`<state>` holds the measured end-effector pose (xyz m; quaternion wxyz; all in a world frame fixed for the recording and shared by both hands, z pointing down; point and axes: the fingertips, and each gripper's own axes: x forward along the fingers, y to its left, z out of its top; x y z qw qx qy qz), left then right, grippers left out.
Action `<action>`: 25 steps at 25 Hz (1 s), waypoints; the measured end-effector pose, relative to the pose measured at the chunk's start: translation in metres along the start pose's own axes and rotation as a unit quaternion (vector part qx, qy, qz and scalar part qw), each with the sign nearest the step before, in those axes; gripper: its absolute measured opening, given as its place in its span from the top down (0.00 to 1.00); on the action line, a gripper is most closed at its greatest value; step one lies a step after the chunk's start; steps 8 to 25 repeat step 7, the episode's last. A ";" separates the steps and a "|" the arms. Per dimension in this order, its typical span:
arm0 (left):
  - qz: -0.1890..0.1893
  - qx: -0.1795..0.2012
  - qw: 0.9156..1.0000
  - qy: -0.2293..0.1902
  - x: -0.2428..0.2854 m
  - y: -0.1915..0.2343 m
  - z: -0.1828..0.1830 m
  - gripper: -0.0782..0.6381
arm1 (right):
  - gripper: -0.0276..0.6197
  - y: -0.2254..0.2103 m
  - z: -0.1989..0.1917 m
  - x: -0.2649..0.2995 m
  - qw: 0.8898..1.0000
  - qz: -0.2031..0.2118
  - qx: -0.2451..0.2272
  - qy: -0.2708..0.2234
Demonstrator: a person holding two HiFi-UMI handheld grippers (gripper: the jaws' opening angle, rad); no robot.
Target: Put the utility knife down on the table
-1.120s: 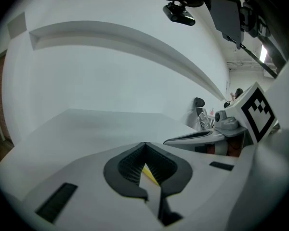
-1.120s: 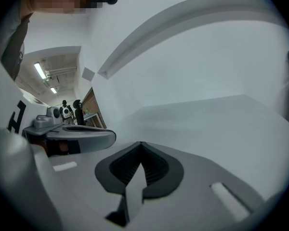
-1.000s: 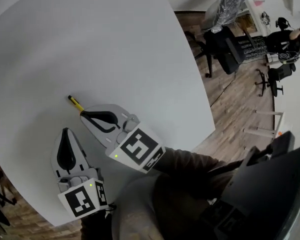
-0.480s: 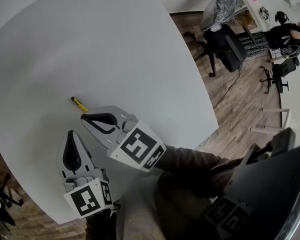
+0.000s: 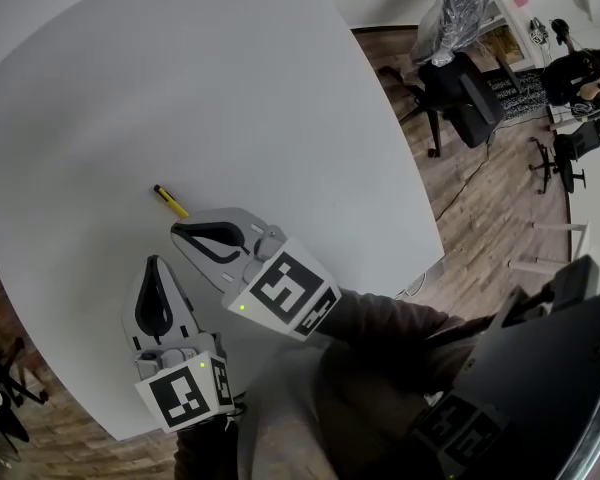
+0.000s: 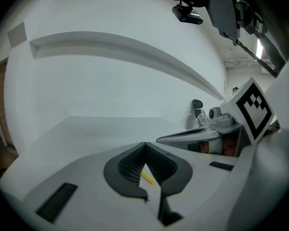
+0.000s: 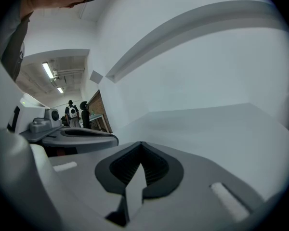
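Observation:
The yellow utility knife [image 5: 170, 200] lies flat on the white round table [image 5: 240, 88], free of both grippers. My right gripper [image 5: 177, 230] is shut and empty, its tip a short way in front of the knife's near end. To its left and nearer to me, my left gripper [image 5: 157, 262] is also shut with nothing in it. In the left gripper view the knife [image 6: 147, 177] shows as a yellow sliver through the gap below the closed tips [image 6: 144, 144]. The right gripper view shows closed jaws [image 7: 141, 144] over bare table [image 7: 212, 124].
The table's curved edge [image 5: 405, 183] runs down the right side, above a wood floor. Black office chairs [image 5: 460, 78] stand beyond it, and a person [image 5: 580, 68] is at the far right. A dark screen [image 5: 540, 368] sits near my right side.
The right gripper has drawn back from the knife, which now lies fully clear of its tip. Both grippers have shifted slightly down and right in view.

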<state>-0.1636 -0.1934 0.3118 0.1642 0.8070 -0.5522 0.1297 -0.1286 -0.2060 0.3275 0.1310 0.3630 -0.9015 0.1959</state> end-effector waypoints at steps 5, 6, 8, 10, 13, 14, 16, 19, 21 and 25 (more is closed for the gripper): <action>0.001 -0.001 1.000 -0.001 -0.003 0.002 -0.001 0.89 | 0.96 0.004 -0.001 0.001 1.000 0.001 -0.001 0.001; 0.001 -0.001 1.000 -0.001 -0.005 0.005 -0.002 0.89 | 0.96 0.007 -0.001 0.003 1.000 0.001 -0.001 0.001; 0.001 -0.001 1.000 -0.001 -0.007 0.008 -0.002 0.89 | 0.96 0.010 -0.001 0.005 1.000 0.001 -0.002 0.001; 0.001 -0.001 1.000 -0.001 -0.007 0.008 -0.002 0.89 | 0.96 0.010 -0.001 0.005 1.000 0.001 -0.002 0.001; 0.001 -0.001 1.000 -0.001 -0.007 0.008 -0.002 0.89 | 0.96 0.010 -0.001 0.005 1.000 0.001 -0.002 0.001; 0.001 -0.001 1.000 -0.001 -0.007 0.008 -0.002 0.89 | 0.96 0.010 -0.001 0.005 1.000 0.001 -0.002 0.001; 0.001 -0.001 1.000 -0.001 -0.007 0.008 -0.002 0.89 | 0.96 0.010 -0.001 0.005 1.000 0.001 -0.002 0.001; 0.001 -0.001 1.000 -0.001 -0.007 0.008 -0.002 0.89 | 0.96 0.010 -0.001 0.005 1.000 0.001 -0.002 0.001; 0.001 -0.001 1.000 -0.001 -0.007 0.008 -0.002 0.89 | 0.96 0.010 -0.001 0.005 1.000 0.001 -0.002 0.001; 0.001 -0.001 1.000 -0.001 -0.007 0.008 -0.002 0.89 | 0.96 0.010 -0.001 0.005 1.000 0.001 -0.002 0.001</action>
